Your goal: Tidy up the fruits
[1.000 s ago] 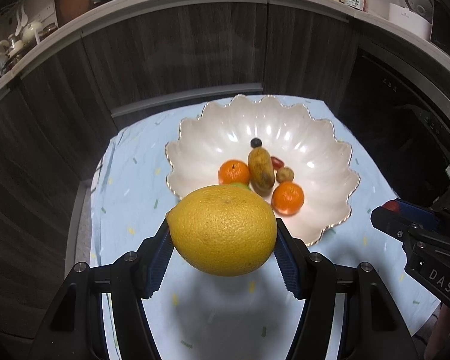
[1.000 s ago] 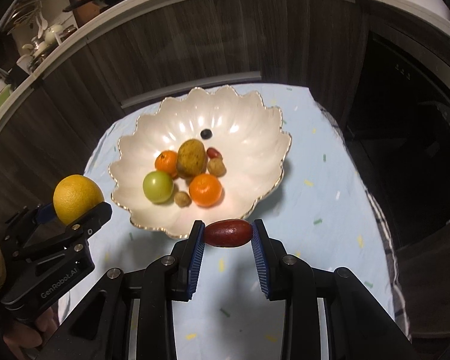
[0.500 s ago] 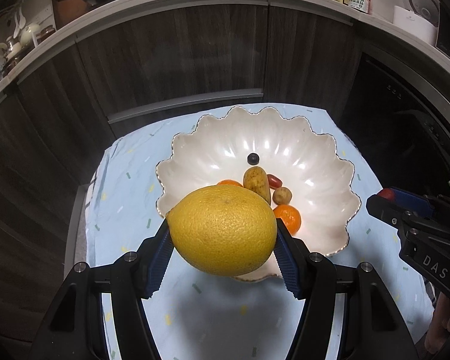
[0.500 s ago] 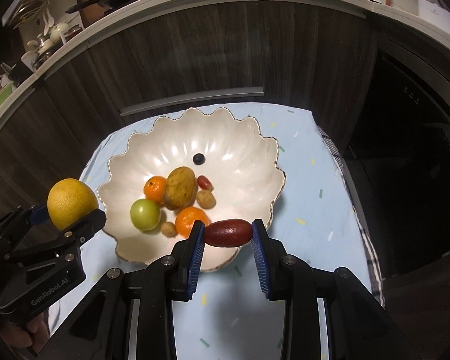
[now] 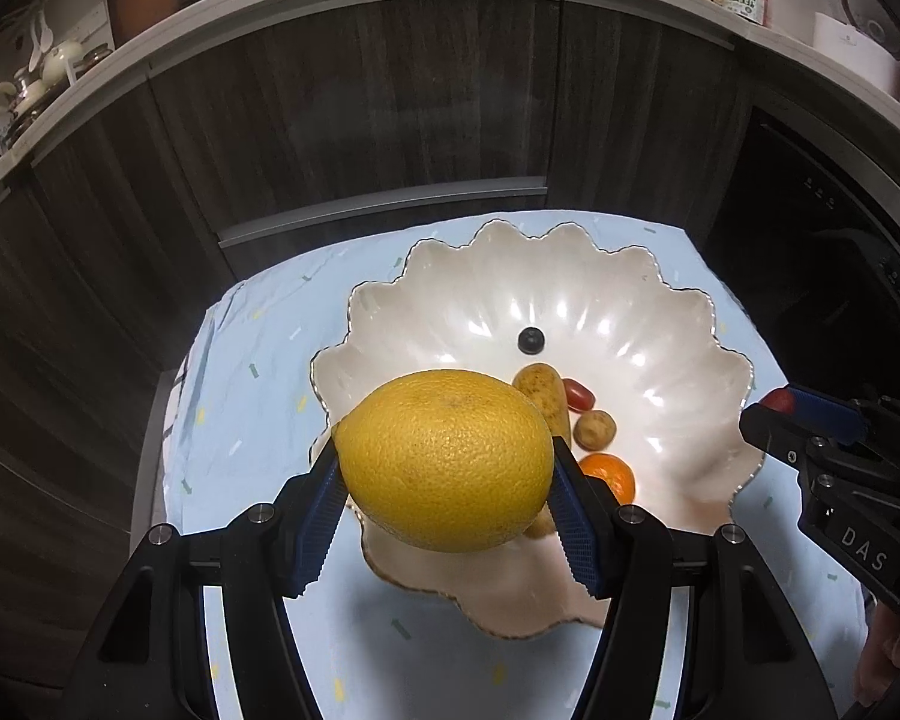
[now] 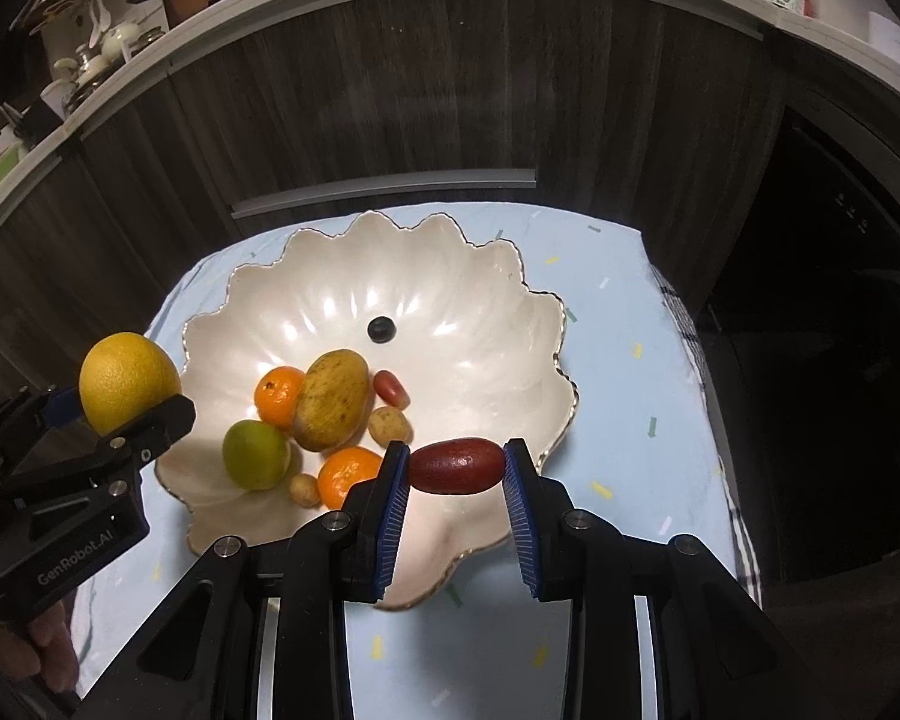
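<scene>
Between the blue pads of the left gripper (image 5: 444, 501) sits a big yellow citrus fruit (image 5: 444, 459), clamped on both sides and held above the near left rim of the scalloped white bowl (image 5: 642, 312). Beyond the jaws the bowl's far half lies bare except for a small dark berry (image 5: 531, 340). The fruit hides most of the pile behind it; only parts of a potato (image 5: 540, 390) and a tangerine (image 5: 612, 474) show. To the right, the right gripper (image 5: 777, 414) is cut off by the frame edge.

From the right wrist, the right gripper (image 6: 456, 480) grips a dark red, date-like fruit (image 6: 457, 465) end to end, over the bowl's near rim (image 6: 561, 420). Left of the jaws the pile crowds the bowl; ahead and right the bowl floor is free. Pale blue cloth (image 6: 618, 372) lies right of the jaws to the table edge.
</scene>
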`<act>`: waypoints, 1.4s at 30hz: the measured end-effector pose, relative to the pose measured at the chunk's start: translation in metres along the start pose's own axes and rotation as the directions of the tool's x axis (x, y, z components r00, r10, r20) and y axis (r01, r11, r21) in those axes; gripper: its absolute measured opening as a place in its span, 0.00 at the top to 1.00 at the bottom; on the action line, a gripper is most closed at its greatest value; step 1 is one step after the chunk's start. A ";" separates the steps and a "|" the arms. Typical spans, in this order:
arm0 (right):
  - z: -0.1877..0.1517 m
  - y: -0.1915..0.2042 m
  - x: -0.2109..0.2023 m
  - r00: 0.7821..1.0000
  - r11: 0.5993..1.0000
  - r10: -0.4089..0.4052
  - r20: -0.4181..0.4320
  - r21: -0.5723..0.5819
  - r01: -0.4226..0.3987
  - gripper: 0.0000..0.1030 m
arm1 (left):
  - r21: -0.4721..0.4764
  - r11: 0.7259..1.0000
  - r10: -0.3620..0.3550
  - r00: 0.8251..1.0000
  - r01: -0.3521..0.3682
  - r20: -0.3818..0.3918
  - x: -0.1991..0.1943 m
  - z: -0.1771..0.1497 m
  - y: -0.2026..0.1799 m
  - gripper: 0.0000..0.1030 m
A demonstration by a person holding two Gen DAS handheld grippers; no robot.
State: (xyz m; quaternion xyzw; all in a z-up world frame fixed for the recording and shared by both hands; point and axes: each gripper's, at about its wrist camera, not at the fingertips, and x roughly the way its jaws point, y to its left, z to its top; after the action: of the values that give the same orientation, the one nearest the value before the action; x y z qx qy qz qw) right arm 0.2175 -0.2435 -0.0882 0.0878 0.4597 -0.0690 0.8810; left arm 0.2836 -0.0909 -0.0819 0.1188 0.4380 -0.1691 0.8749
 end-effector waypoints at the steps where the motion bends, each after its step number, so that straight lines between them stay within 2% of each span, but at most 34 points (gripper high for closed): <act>1: 0.001 0.000 0.002 1.000 1.000 -0.001 -0.002 -0.004 0.001 0.68 | 0.000 1.000 0.001 1.000 -0.001 -0.001 0.002 0.001 0.000 0.39; 22: 0.012 -0.002 0.034 0.999 1.000 -0.004 -0.041 -0.025 0.003 0.66 | 0.024 1.000 -0.001 0.999 0.002 -0.051 0.034 0.006 -0.002 0.37; 23: 0.011 -0.003 0.034 0.999 1.000 -0.002 -0.044 -0.023 0.001 0.66 | 0.026 1.000 0.002 0.999 -0.001 -0.043 0.032 0.006 -0.002 0.34; 24: 0.011 -0.004 0.034 0.999 1.000 -0.002 -0.044 -0.019 0.001 0.62 | 0.030 1.000 0.008 0.999 -0.007 -0.036 0.031 0.007 -0.003 0.26; 26: 0.010 -0.005 0.031 0.999 1.000 -0.009 -0.035 -0.011 0.009 0.53 | 0.032 0.999 0.023 1.000 -0.023 -0.014 0.025 0.008 -0.003 0.19; 31: 0.009 -0.005 0.021 1.000 1.000 -0.030 -0.007 -0.010 0.030 0.35 | 0.042 0.998 0.050 0.999 -0.050 0.001 0.016 0.008 -0.003 0.15; 36: 0.008 -0.003 0.009 0.999 0.999 -0.037 0.017 -0.010 0.037 0.32 | 0.024 0.997 0.077 0.997 -0.078 0.024 0.001 0.006 -0.001 0.05; 42: 0.005 0.000 -0.008 0.998 0.999 -0.036 0.046 -0.013 0.037 0.31 | 0.011 0.996 0.088 0.995 -0.088 0.043 -0.016 0.003 0.001 0.05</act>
State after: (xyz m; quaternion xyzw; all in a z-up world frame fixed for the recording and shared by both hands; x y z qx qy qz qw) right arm 0.2170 -0.2439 -0.0786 0.0716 0.4414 -0.0838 0.8905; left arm 0.2774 -0.0885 -0.0670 0.1402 0.4128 -0.1358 0.8897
